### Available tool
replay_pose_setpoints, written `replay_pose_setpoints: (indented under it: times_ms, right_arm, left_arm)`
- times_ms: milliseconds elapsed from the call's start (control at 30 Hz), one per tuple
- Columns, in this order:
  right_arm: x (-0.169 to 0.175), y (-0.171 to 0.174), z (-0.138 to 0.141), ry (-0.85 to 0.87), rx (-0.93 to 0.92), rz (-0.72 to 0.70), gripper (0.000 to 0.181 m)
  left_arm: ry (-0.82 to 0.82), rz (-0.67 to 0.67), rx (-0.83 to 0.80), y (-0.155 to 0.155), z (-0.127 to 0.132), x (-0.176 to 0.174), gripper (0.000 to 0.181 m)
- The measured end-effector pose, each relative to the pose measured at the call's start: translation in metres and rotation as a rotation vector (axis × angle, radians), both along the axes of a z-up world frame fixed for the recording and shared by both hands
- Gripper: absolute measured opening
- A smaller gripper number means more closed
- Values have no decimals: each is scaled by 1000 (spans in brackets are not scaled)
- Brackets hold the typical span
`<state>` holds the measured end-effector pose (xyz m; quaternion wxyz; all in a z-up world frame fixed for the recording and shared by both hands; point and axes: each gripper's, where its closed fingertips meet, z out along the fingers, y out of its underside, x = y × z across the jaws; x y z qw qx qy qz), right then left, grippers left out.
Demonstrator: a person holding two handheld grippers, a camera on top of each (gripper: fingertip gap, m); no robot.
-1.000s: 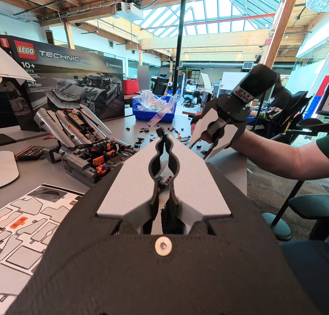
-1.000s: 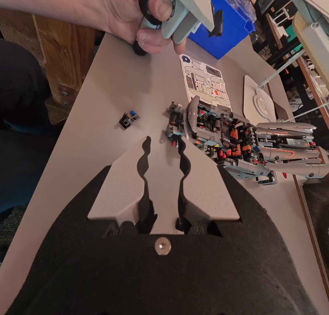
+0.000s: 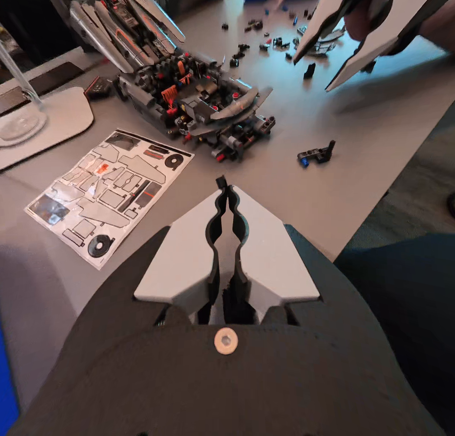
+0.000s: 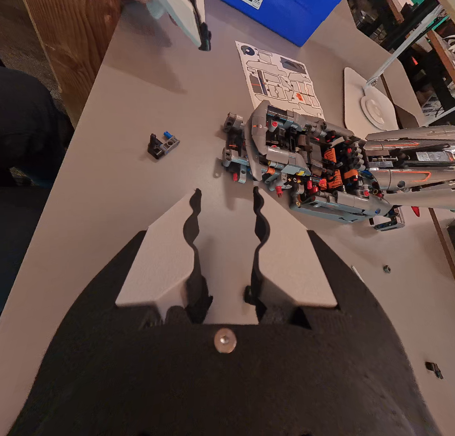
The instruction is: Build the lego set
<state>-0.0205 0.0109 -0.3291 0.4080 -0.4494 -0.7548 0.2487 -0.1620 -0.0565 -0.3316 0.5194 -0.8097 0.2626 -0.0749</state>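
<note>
Broadly, a grey table (image 4: pixel 128 99) is carrying everything, and the biggest thing sitting on it is the half-built Lego car (image 3: pixel 197 101), grey and black with orange and red parts, its silver panels standing raised at the far end. A blue bin (image 4: pixel 290 13) is standing at the table's end, and a sticker sheet (image 3: pixel 108 195) is lying flat just beside the car's near end. The left gripper (image 3: pixel 223 186) is hovering above the table, its jaws pinching a small black piece (image 3: pixel 220 181) at their tips. The right gripper (image 4: pixel 226 193) is hanging over bare table near the car with its jaws standing wide and nothing between them. A small black-and-grey subassembly (image 4: pixel 162 145) with a blue pin is lying apart from the car, and loose small pieces (image 3: pixel 266 42) are lying scattered beyond it.
</note>
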Motion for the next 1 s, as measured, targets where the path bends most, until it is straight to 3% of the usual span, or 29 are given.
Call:
replay_pose_setpoints:
  times_ms: [233,333,467,600,700,767,833,933,1000]
  right_arm:
    - [1,1,3,6,20,-7,41]
    - [2,-1,2,1,35,-3,41]
    - [3,-4,11,34,46,6,41]
    - [6,-23,30,110,39,81,38]
    - [12,-58,50,195,39,225,32]
    - [16,-93,59,209,46,319,35]
    - [16,-140,62,191,136,383,33]
    - [10,-236,63,189,166,566,35]
    - [0,-297,38,103,141,748,37]
  left_arm:
    - [112,48,-242,11,-39,-1,0]
    - [113,94,-253,15,-40,-6,18]
    - [95,170,-105,7,-16,-13,38]
    - [113,279,77,-41,20,-21,46]
    - [107,358,161,-100,31,-25,47]
    - [84,407,162,-141,20,-28,45]
    - [77,458,124,-177,-5,-35,42]
    - [68,546,35,-219,-53,-54,41]
    - [28,593,-8,-239,-81,-65,41]
